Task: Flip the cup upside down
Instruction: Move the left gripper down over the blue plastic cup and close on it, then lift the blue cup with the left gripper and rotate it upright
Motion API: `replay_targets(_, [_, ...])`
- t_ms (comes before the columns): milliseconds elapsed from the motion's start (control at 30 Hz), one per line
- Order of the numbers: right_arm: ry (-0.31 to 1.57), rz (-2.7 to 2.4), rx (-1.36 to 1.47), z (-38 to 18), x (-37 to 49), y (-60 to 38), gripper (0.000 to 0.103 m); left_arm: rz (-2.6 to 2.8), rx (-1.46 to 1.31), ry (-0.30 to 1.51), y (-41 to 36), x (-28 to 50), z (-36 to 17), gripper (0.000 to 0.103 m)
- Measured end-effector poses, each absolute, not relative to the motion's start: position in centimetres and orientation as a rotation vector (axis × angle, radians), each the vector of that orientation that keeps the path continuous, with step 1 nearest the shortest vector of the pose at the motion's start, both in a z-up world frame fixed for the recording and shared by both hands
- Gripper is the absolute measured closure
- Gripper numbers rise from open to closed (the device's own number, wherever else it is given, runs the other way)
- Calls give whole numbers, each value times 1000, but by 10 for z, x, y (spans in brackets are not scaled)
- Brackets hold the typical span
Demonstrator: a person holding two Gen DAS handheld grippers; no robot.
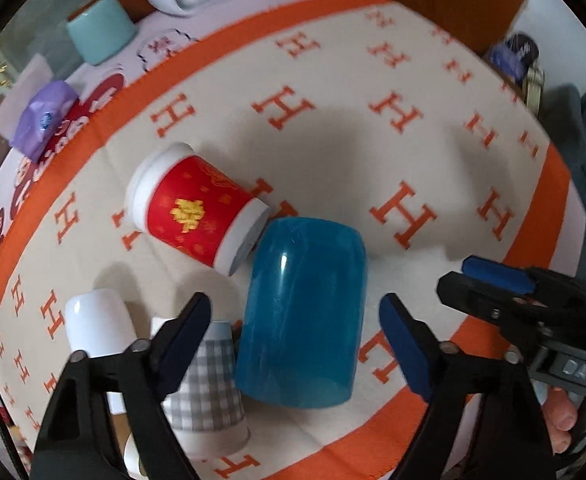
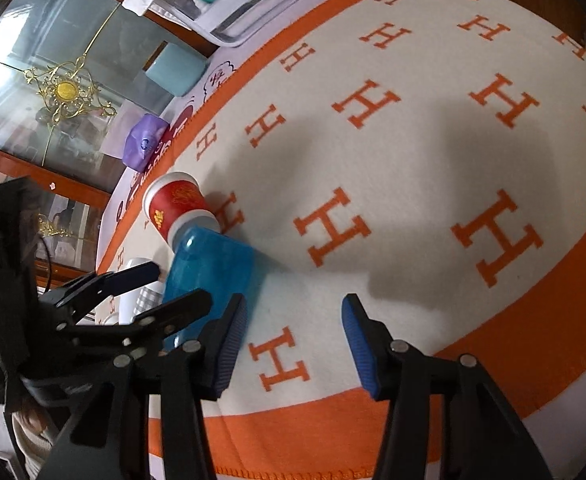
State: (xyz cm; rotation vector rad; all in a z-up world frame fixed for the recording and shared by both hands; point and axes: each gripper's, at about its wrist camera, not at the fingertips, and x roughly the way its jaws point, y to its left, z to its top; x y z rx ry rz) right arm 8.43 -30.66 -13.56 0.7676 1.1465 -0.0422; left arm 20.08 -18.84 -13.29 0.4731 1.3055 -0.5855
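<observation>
The left gripper [image 1: 295, 334] was spread wide around the blue cup [image 1: 305, 312], which stood inverted near the blanket's [image 1: 373, 152] front edge. The right gripper [image 2: 293, 344] was spread over bare blanket. Beyond, the red cup [image 1: 197, 210] lay on its side, touching the blue cup.

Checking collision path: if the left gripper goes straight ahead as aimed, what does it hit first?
Most likely the translucent blue plastic cup, sitting between the open left gripper fingers; the red paper cup lies beyond. Depth is uncertain.
</observation>
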Motion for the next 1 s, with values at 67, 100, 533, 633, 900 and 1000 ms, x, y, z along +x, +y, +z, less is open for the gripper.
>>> replay_targets(67, [1150,-39,770,-137,84,-308,53,-580,499,1335,-194,205,-144,26])
replay_targets(100, [1152,-39,770,-138,83,-308,53,-585,501,1349,-197,206,-149,26])
replay_targets(533, [1133,-38,784,-132,74,-315,53,-549,457,1363,-202,201,-159,34])
replay_targets(633, [1121,-32,776,-125,70,-313,53,-541,415,1365,-196,192,-152,34])
replay_targets(900, [1109,7,729,-107,60,-296,53,-479,356,1304,-166,149,-111,34])
replay_targets(1000, [1123,41,695,-104,57,-281,53,-444,318,1281,-146,129,-97,34])
